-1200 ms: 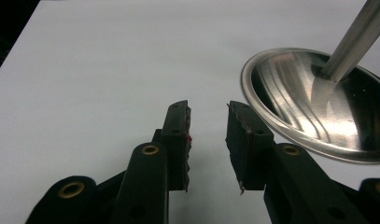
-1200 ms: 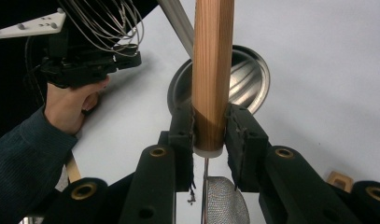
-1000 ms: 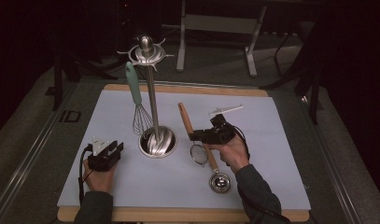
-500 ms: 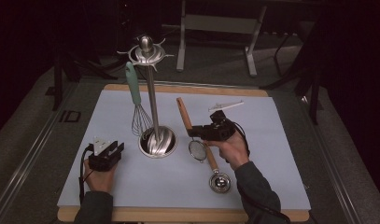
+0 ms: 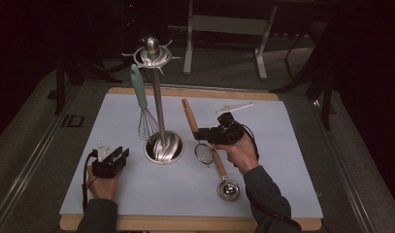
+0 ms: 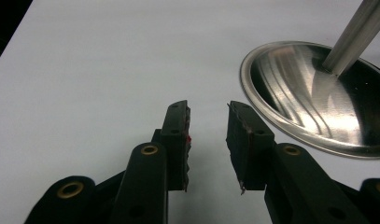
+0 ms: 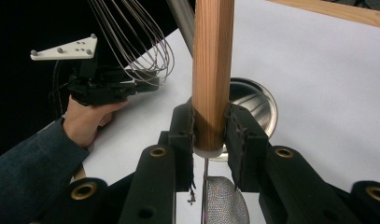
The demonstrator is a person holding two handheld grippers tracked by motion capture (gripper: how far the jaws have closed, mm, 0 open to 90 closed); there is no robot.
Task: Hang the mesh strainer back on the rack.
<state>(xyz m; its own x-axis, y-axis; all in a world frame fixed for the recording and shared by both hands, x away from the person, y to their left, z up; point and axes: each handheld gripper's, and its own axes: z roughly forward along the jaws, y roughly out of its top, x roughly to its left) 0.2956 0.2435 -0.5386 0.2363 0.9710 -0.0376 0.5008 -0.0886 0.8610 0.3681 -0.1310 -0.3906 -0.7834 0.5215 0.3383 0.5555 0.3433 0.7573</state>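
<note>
Wooden-handled mesh strainer (image 5: 203, 145), the utensil in hand, lies just right of the polished steel utensil stand (image 5: 162, 145), its handle gripped near the lower end and angled up off the mat, its sieve bowl low beside the stand's base. Reading from the left of the stand: the left gripper (image 5: 111, 162) rests on the pale blue mat (image 5: 282, 145), jaws parted with nothing between them, probably idle and ready to steady the base. On the stand hangs a wire whisk with a mint-green handle (image 5: 142, 107), suspended from a top hook, showing how utensils are meant to be stored. Right of the stand, the right gripper (image 7: 208, 133) clamps both pads on the strainer's handle, a hold that likely suits lifting it toward a free hook. Farther right and nearer the person lies a wooden-handled steel scoop (image 5: 226, 184).
</note>
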